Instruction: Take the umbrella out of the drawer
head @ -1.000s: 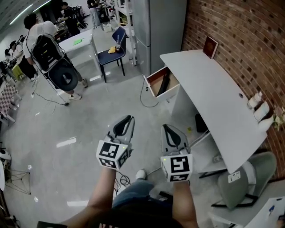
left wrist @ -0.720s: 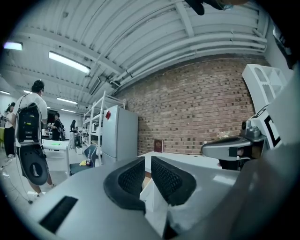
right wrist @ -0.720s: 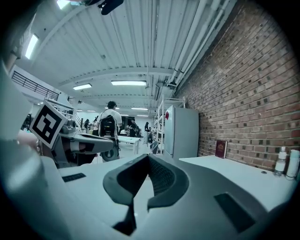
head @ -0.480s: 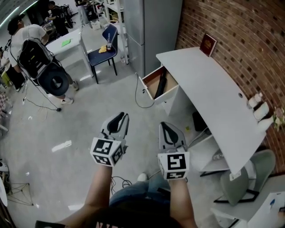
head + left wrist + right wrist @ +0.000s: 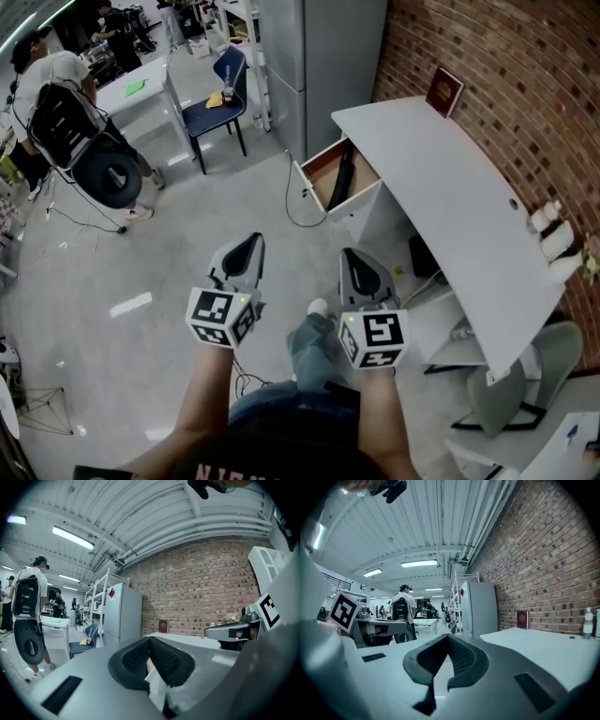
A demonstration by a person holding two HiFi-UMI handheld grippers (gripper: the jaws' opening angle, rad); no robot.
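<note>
Approach first: my left gripper (image 5: 246,247) and right gripper (image 5: 357,263) are clenched empty, well short of the drawer (image 5: 317,192); I should open one before reaching the umbrella (image 5: 341,176).

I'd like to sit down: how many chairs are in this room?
2: a blue chair left of the fridge, and a grey chair at the near end of the white desk. Others may be hidden in the crowded far corner.
</note>
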